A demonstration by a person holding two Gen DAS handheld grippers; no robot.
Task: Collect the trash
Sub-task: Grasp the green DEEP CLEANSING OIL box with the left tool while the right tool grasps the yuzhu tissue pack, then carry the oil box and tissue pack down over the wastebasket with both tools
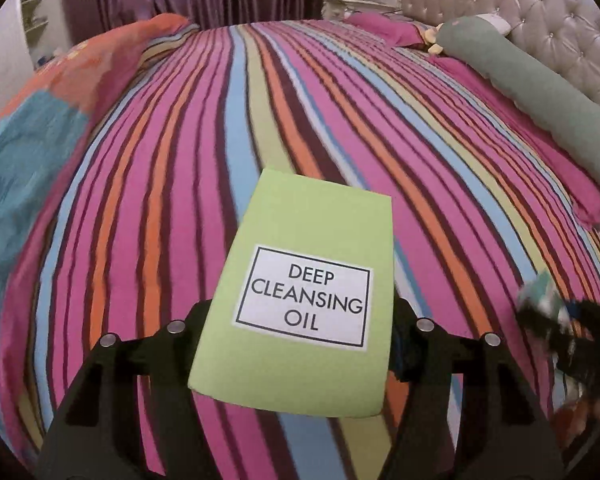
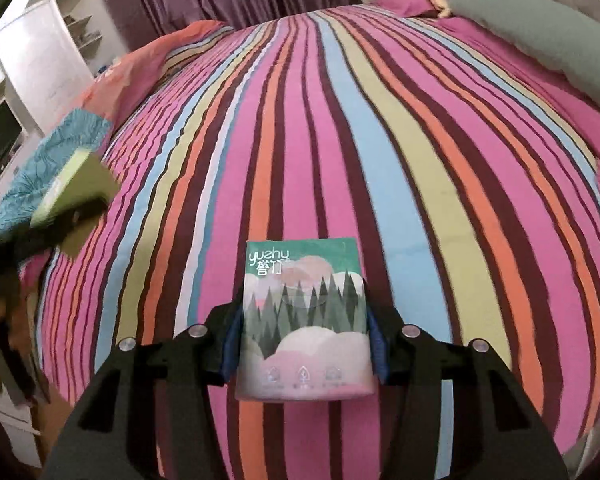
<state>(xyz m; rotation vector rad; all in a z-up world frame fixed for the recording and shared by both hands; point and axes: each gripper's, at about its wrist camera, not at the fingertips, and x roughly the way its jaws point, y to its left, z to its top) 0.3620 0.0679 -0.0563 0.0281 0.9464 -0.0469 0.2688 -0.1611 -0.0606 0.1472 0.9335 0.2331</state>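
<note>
My left gripper [image 1: 300,344] is shut on a light green box [image 1: 300,288] labelled "DEEP CLEANSING OIL", lifted above the striped bed. The right gripper [image 2: 304,344] is shut on a tissue pack [image 2: 306,320] printed with green trees and pink clouds, its blue pads [image 2: 230,344] pressing both sides. The right wrist view shows the green box [image 2: 66,188] again at far left, blurred, in the left gripper. At the right edge of the left wrist view the tissue pack [image 1: 540,300] appears as a blur in the other gripper.
A striped bedspread [image 1: 340,120] covers the bed below both grippers. An orange and teal quilt [image 1: 40,128] lies bunched at the left. A long green bolster [image 1: 540,92] and pink pillows lie by the tufted headboard [image 1: 520,4]. White shelves [image 2: 52,52] stand left, purple curtains behind.
</note>
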